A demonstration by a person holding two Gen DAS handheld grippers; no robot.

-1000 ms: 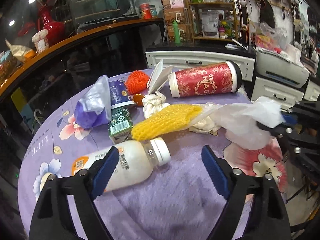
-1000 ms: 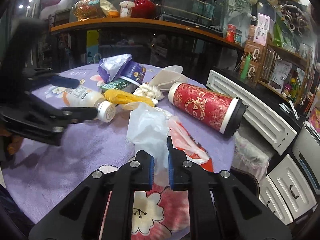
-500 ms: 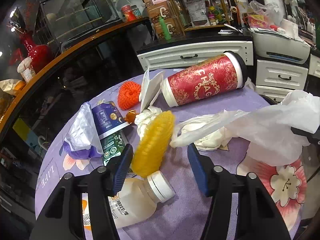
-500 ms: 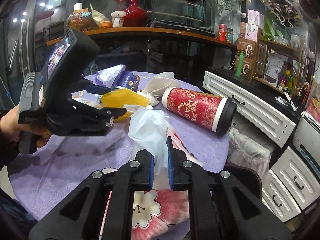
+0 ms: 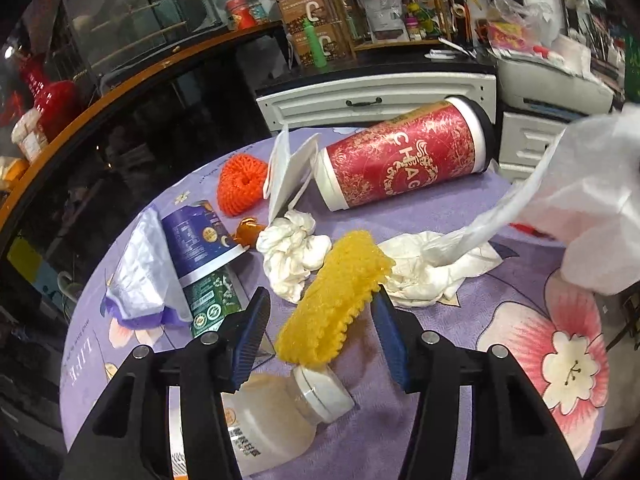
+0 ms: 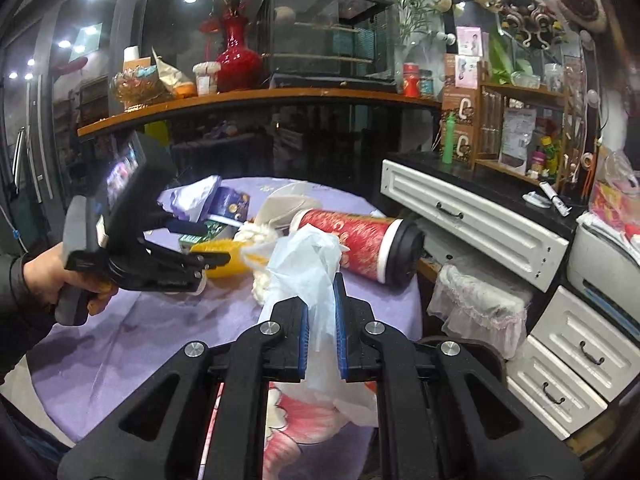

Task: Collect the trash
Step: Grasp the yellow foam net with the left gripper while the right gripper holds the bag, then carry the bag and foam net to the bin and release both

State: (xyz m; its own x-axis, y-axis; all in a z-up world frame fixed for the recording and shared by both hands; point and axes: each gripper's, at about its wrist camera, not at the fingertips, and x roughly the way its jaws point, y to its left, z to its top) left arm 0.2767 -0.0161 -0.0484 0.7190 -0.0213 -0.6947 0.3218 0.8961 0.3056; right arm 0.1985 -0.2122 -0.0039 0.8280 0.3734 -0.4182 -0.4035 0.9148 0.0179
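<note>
Trash lies on a round table with a purple flowered cloth (image 5: 440, 420). My left gripper (image 5: 318, 330) is open, its blue pads on either side of a yellow foam net (image 5: 332, 304) without closing on it. A white milk bottle (image 5: 276, 416) lies just below the net. My right gripper (image 6: 320, 320) is shut on a white plastic bag (image 6: 310, 264), held up at the table's right edge; the bag also shows in the left wrist view (image 5: 580, 208). The left gripper also shows in the right wrist view (image 6: 200, 258).
A red paper cup (image 5: 404, 160) lies on its side at the back. Crumpled white tissues (image 5: 292, 252), an orange foam net (image 5: 240, 184), a blue cup (image 5: 196, 236), a green carton (image 5: 212, 304) and a purple wrapper (image 5: 140, 276) lie around. White drawers (image 6: 472, 220) stand behind.
My left gripper has moved forward over the milk bottle and now straddles the yellow net. My right gripper has kept its hold and lifted the bag higher.
</note>
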